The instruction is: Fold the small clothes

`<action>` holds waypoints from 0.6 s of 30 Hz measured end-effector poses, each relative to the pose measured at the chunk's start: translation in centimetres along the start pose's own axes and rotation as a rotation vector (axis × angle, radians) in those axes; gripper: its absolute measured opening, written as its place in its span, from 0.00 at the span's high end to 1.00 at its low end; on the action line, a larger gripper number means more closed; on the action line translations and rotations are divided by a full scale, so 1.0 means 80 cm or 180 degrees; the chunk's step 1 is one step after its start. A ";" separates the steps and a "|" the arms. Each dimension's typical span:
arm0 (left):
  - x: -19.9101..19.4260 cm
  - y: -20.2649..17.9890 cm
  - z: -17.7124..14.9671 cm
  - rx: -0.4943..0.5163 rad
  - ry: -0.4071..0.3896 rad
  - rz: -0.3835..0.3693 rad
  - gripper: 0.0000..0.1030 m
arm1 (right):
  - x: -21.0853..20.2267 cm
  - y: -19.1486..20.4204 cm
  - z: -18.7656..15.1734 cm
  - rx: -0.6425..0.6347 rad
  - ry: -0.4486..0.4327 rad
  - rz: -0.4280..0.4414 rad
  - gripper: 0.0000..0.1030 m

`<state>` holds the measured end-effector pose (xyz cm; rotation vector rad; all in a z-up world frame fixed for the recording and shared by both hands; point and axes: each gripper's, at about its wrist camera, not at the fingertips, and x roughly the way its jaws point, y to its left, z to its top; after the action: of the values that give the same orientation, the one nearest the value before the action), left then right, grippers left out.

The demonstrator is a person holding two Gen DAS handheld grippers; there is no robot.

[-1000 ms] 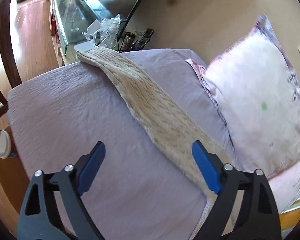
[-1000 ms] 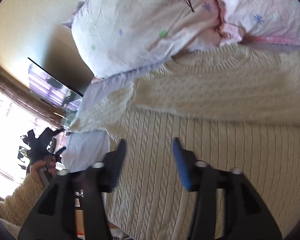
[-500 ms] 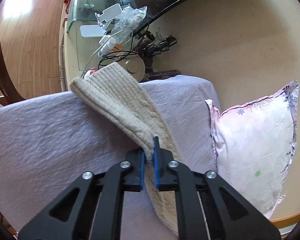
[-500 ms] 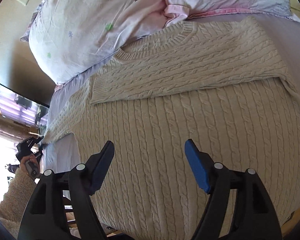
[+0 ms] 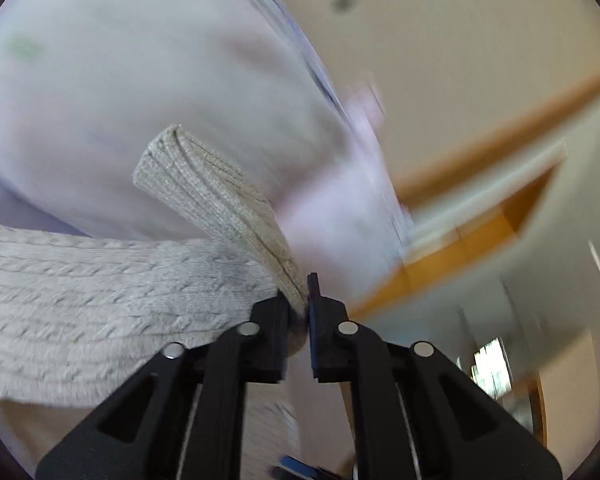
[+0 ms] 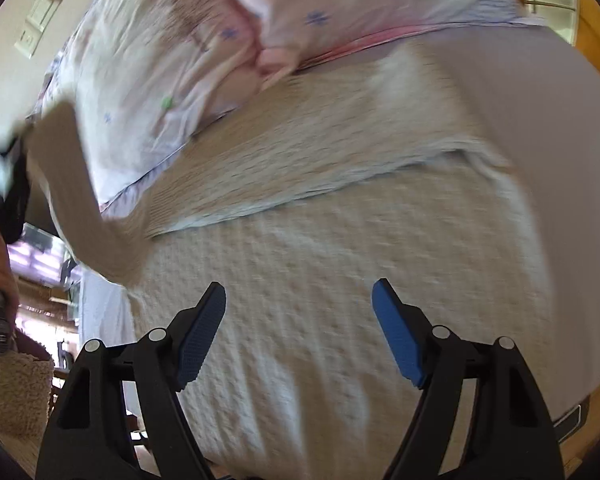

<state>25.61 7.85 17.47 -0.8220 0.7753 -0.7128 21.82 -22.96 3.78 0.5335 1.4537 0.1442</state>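
A cream cable-knit sweater [image 6: 320, 280] lies flat on the lilac bed sheet [image 6: 540, 120], one sleeve folded across its chest. My left gripper [image 5: 300, 292] is shut on the other sleeve [image 5: 212, 200] near its ribbed cuff and holds it lifted; the cuff sticks up past the fingers. In the right wrist view this lifted sleeve [image 6: 76, 184] rises at the far left, with the left gripper [image 6: 4, 184] only a dark blur. My right gripper [image 6: 300, 320] is open and empty, hovering over the sweater's body.
Two pale floral pillows [image 6: 172, 52] lie against the wall behind the sweater's collar. One pillow [image 5: 120, 60] fills the left wrist view, blurred. A wall switch plate [image 6: 38, 20] is at the upper left. Wooden trim [image 5: 460, 248] runs beyond the bed.
My left gripper closed on the sleeve near the cuff, then lifted and swung it toward the pillows. My right gripper stayed open over the sweater, shifting slightly.
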 end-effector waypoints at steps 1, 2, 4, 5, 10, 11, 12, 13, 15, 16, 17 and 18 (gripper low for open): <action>0.046 -0.019 -0.019 0.0135 0.0315 -0.0019 0.74 | -0.004 -0.009 -0.001 0.0026 0.0000 -0.0027 0.25; 0.083 -0.031 -0.038 0.0209 0.0607 0.0029 0.69 | -0.012 -0.024 -0.005 0.0066 0.0000 -0.0060 0.25; 0.112 -0.040 -0.078 0.0245 0.0923 0.0054 0.68 | -0.030 -0.049 -0.012 0.0115 -0.0029 -0.0077 0.25; 0.105 -0.039 -0.089 0.0314 0.0917 0.0065 0.60 | -0.042 -0.068 -0.020 0.0142 -0.0040 -0.0061 0.25; -0.019 0.006 -0.145 0.0528 0.0820 0.0606 0.43 | -0.079 -0.131 -0.058 0.0189 0.0163 0.0223 0.25; -0.043 0.014 -0.157 0.0480 0.0818 0.0720 0.44 | -0.084 -0.143 -0.069 0.0184 0.0263 0.0319 0.25; -0.081 0.033 -0.175 0.0373 0.0813 0.0902 0.44 | -0.088 -0.153 -0.079 0.0175 0.0370 0.0395 0.25; -0.109 0.046 -0.189 0.0282 0.0798 0.1036 0.44 | -0.089 -0.158 -0.086 0.0172 0.0434 0.0437 0.25; -0.164 0.073 -0.229 0.0006 0.0736 0.1302 0.44 | -0.095 -0.178 -0.102 0.0200 0.0587 0.0509 0.25; -0.185 0.086 -0.246 -0.0139 0.0716 0.1393 0.44 | -0.095 -0.186 -0.108 0.0232 0.0651 0.0519 0.25; -0.202 0.096 -0.263 -0.0290 0.0699 0.1455 0.44 | -0.092 -0.197 -0.115 0.0286 0.0740 0.0507 0.25; -0.219 0.109 -0.285 -0.0447 0.0699 0.1520 0.44 | -0.089 -0.204 -0.120 0.0333 0.0805 0.0519 0.25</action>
<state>-0.02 17.80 5.39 -0.6530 1.1809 -0.3246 8.02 -37.69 2.95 0.7405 1.6695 0.2736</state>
